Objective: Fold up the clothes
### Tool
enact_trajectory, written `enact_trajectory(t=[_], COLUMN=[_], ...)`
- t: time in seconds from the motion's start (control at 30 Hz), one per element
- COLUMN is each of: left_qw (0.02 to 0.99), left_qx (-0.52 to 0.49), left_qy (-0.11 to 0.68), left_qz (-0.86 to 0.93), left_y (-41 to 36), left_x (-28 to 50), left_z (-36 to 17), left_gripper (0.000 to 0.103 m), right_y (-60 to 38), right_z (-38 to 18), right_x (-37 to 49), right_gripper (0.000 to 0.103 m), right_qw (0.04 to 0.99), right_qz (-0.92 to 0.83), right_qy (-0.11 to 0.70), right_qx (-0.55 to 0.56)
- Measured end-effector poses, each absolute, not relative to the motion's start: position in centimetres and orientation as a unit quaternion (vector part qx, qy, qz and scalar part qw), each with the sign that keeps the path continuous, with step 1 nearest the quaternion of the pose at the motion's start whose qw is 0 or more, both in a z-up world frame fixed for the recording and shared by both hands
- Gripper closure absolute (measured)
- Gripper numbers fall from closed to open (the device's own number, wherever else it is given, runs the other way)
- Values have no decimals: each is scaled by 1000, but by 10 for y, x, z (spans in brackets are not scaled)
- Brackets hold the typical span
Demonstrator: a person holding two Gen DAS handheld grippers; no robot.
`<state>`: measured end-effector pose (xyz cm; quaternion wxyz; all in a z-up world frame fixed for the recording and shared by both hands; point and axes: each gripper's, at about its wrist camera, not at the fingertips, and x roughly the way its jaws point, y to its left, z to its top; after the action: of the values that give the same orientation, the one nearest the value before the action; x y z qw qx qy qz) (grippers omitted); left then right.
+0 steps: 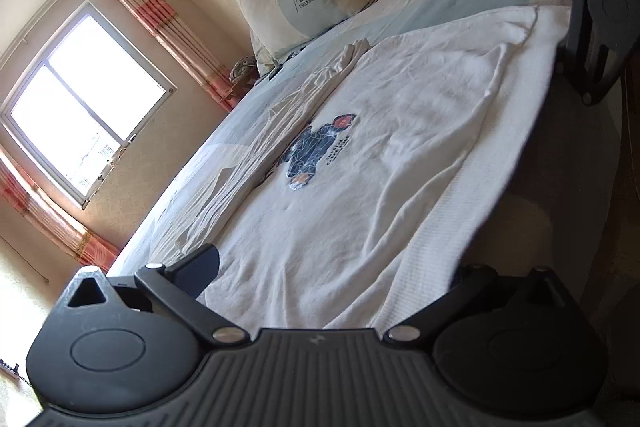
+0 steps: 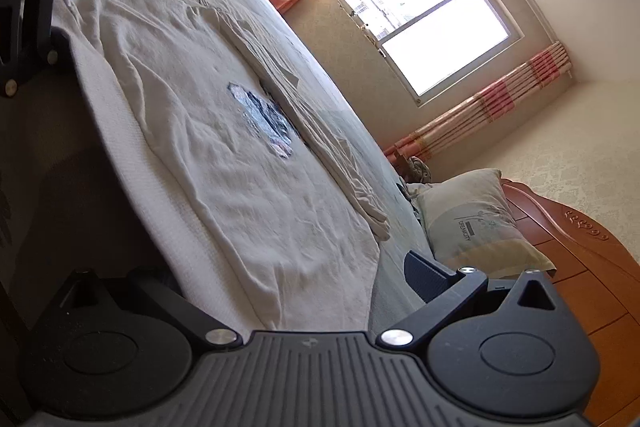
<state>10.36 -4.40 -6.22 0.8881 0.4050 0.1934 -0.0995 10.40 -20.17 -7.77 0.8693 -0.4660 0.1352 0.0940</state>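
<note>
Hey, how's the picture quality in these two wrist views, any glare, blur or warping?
Left wrist view: the window is blown out white, the bed edge bows from fisheye, the white shirt is sharp. Right wrist view: the window is overexposed too, and the shirt's print looks smeared.

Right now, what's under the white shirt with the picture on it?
The white shirt lies spread on the bed, over a textured white cover along the near edge. What lies under its middle is hidden.
</note>
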Motion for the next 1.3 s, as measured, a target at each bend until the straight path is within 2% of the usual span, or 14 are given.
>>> enact_trajectory(t=[0.17,0.4,0.9,1.03,1.3], left_qw=[880,873,882,880,888], left_qx=[428,445,413,419,409], left_qy=[189,194,227,224,211], left_qz=[-77,-46,7,5,29], left_y=[-52,-60,-54,-57,-53], left_x=[106,114,121,127,126], left_z=[-66,-68,-65,-67,-60], left_gripper=[0,0,0,0,0], right_y=[-228,-209,-222,-220,-219], right_z=[-78,-81,-70,-80,-77], right_x=[116,125,121,129,131], right_gripper=[0,0,0,0,0], right_qw=[874,870,876,862,871], right_qz=[57,69,-5,35,3], right_qy=[160,142,106,129,104], right_qx=[-456,-467,-471,-488,-480])
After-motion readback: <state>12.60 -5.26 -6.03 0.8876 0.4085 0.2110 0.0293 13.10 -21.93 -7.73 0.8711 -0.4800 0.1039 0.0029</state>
